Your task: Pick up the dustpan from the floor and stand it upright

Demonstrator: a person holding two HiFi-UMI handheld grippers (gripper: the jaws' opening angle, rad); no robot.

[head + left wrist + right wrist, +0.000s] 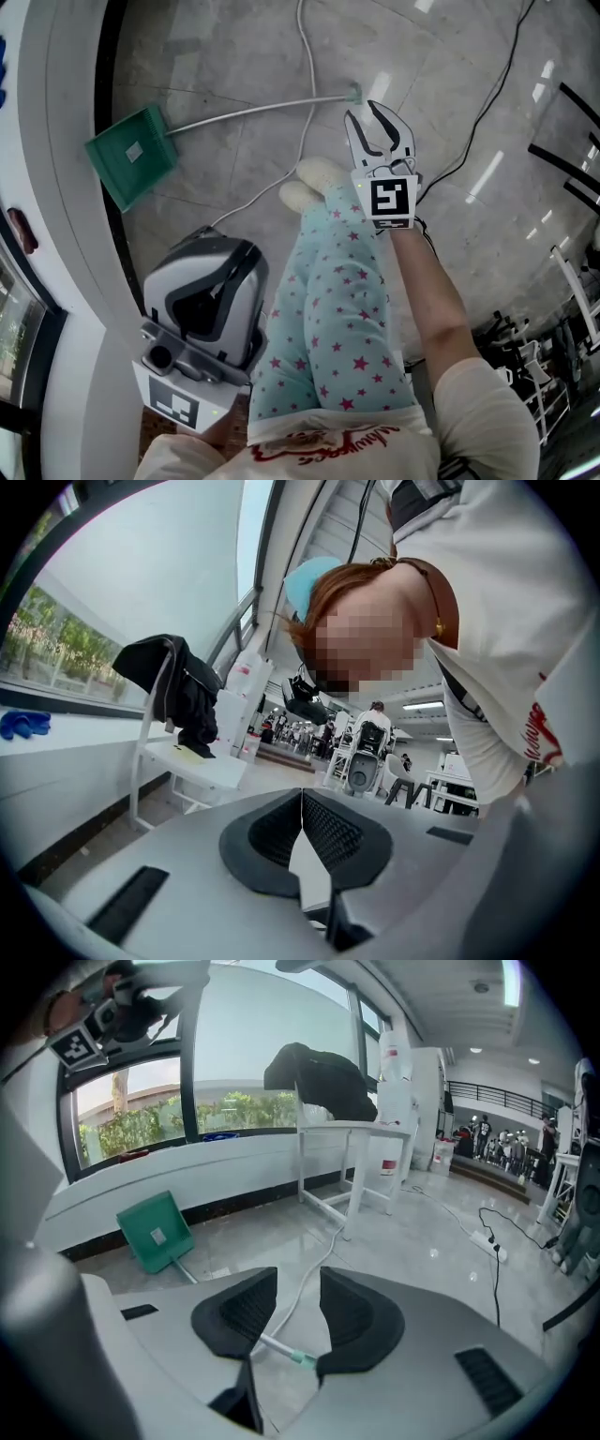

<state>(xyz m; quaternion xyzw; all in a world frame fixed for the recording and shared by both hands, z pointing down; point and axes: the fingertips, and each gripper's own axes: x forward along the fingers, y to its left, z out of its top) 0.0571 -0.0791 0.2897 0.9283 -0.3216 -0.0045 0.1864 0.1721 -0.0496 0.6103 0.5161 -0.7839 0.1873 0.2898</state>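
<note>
A green dustpan (131, 155) lies flat on the grey floor at the left, close to the white wall base. Its long grey handle (253, 112) runs right to a green end cap (353, 92). My right gripper (362, 112) hangs just short of that end cap, jaws open and empty. In the right gripper view the end cap (302, 1358) shows low in the gap of the right gripper (298, 1288), with the dustpan (155, 1232) far left. My left gripper (202, 309) is held close at lower left. In its own view the left gripper (302, 797) is shut and empty, aimed at the person's body.
A white cable (305, 56) crosses the handle on the floor, and a black cable (487, 103) runs at the right. A white frame table (347, 1162) with a dark garment stands by the window. The person's star-patterned trouser legs (337, 309) and slippers (314, 183) are right beside the handle end.
</note>
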